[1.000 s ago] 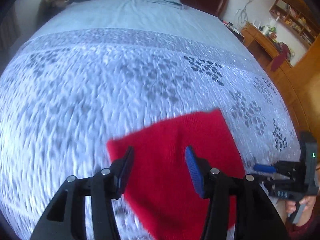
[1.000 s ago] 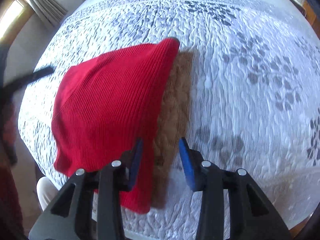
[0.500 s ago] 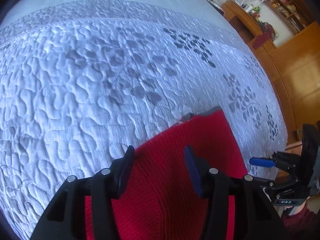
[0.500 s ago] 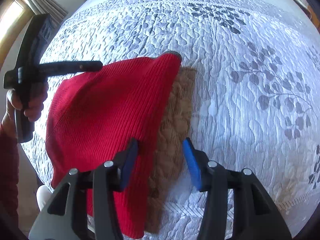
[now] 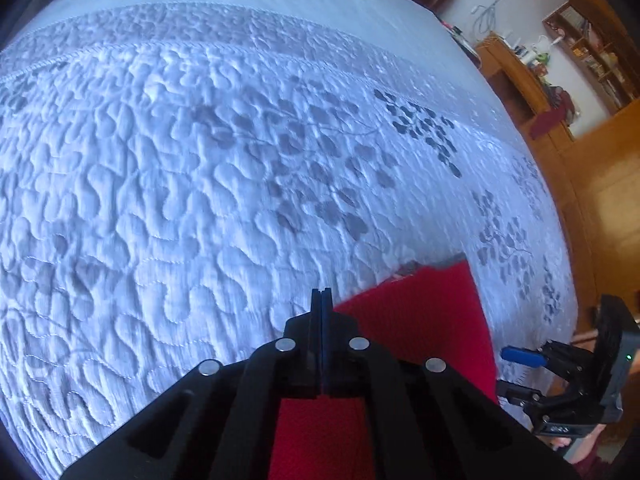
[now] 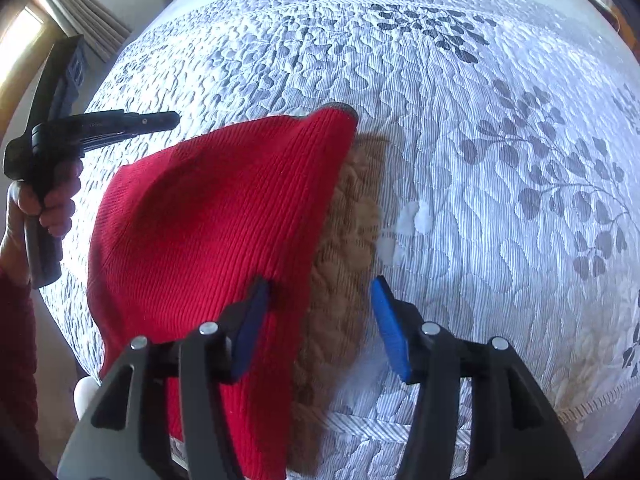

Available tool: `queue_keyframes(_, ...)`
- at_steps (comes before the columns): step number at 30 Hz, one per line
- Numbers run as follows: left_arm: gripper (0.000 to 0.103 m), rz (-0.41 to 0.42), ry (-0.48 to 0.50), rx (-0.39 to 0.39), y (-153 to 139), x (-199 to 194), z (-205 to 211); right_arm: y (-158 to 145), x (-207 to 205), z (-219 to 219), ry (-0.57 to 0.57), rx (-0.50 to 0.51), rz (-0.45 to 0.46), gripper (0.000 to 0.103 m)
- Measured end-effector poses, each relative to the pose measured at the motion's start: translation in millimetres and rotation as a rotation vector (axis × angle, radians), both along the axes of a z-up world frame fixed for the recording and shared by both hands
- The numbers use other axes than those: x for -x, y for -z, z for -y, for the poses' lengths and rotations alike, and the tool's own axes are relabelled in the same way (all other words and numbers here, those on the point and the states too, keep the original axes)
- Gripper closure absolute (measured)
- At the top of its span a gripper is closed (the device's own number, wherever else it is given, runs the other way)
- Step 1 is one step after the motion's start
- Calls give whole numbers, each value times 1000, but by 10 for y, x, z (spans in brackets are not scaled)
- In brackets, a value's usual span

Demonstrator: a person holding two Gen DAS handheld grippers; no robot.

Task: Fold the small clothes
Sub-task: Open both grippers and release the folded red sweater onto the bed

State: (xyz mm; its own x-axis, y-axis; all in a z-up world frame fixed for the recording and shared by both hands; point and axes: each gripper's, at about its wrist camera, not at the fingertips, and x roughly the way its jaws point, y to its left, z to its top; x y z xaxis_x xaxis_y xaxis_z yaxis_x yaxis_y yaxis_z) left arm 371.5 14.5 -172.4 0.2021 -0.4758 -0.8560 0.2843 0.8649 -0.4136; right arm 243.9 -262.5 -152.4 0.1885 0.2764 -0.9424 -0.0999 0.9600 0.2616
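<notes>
Ribbed red knit garment [image 6: 216, 216] on quilted bedspread [image 6: 460, 200]

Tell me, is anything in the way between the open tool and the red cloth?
No, nothing visible is. The right tool, its jaws just opening, hangs open right over the red cloth's edge on the quilt; only that edge lies under it.
</notes>
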Motion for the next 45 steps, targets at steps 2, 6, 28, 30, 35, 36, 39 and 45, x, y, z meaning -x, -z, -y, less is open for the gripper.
queue_keyframes(2, 103, -12, 51, 10, 2, 19, 49, -1, 1, -7, -3, 3, 2, 50)
queue_keyframes(6, 51, -21, 118, -27, 65, 0, 181, 20, -17, 12, 4, -7, -9, 49)
queue_keyframes(28, 95, -37, 115, -91, 302, -58, 117, 138, -62, 80, 33, -36, -26, 42)
queue_keyframes(30, 94, 3, 135, -141, 344, 3, 202, 133, -65, 59, 29, -23, -22, 42)
queue_keyframes(35, 71, 49, 49, -164, 83, 162, 168, 56, -21, 93, 44, -19, -13, 43)
queue_keyframes(36, 65, 87, 41, -164, -28, 288, 148, 12, 20, 102, 44, -12, -5, 43)
queue_keyframes(39, 57, 160, 30, -185, -256, 742, 91, -72, 211, 72, 24, -8, 4, 43)
queue_keyframes(45, 57, 249, 57, -207, -379, 1896, 146, 41, 723, 9, 2, -80, -83, 44)
